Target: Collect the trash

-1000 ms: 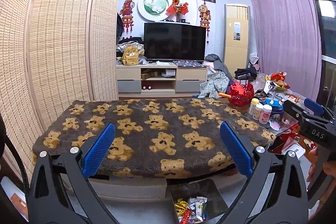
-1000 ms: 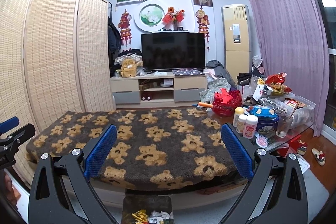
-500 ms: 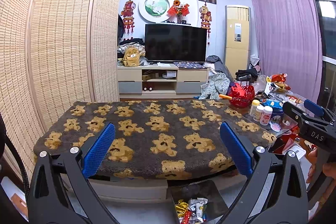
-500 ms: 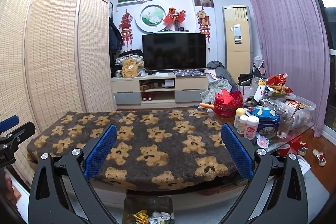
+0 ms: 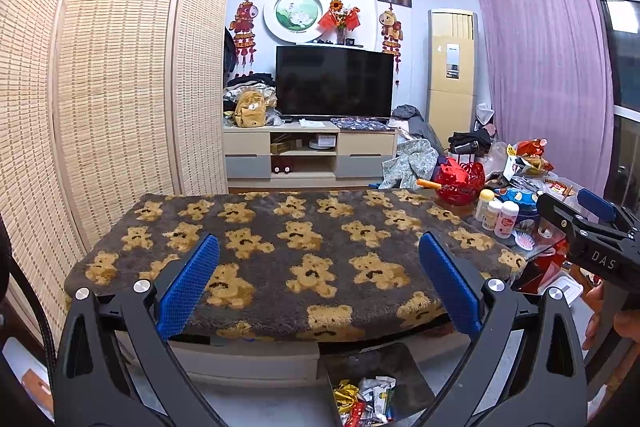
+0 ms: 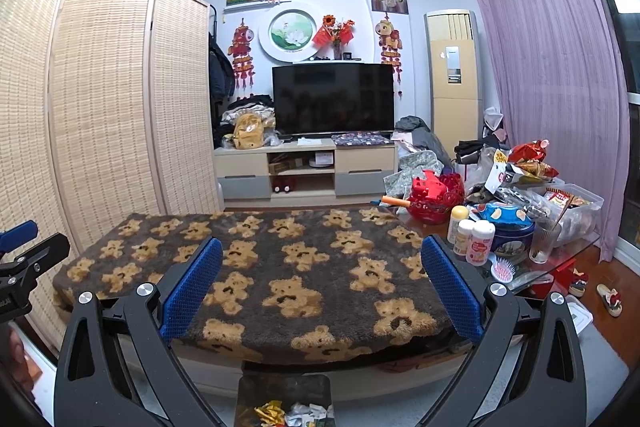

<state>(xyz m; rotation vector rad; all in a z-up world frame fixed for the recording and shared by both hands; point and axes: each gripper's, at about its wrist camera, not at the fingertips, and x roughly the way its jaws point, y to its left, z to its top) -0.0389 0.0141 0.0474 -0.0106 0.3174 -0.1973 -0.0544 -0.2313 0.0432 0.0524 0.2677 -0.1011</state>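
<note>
Both grippers, left (image 5: 318, 285) and right (image 6: 320, 287), stayed wide open and empty; nothing really changed, wrappers sat in the bin (image 5: 372, 393), blanket (image 5: 288, 251) looked bare.

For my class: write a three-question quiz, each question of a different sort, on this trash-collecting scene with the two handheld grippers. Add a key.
1. True or false: the left gripper holds a wrapper.
2. Multiple choice: the trash bin stands A) on the teddy-bear blanket, B) on the floor in front of the table, C) on the TV stand.
3. Fill in: the bin already contains crumpled ____.

Key
1. False: both it and the right gripper are open with nothing between the fingers.
2. B.
3. Wrappers, gold, red and white.
</note>
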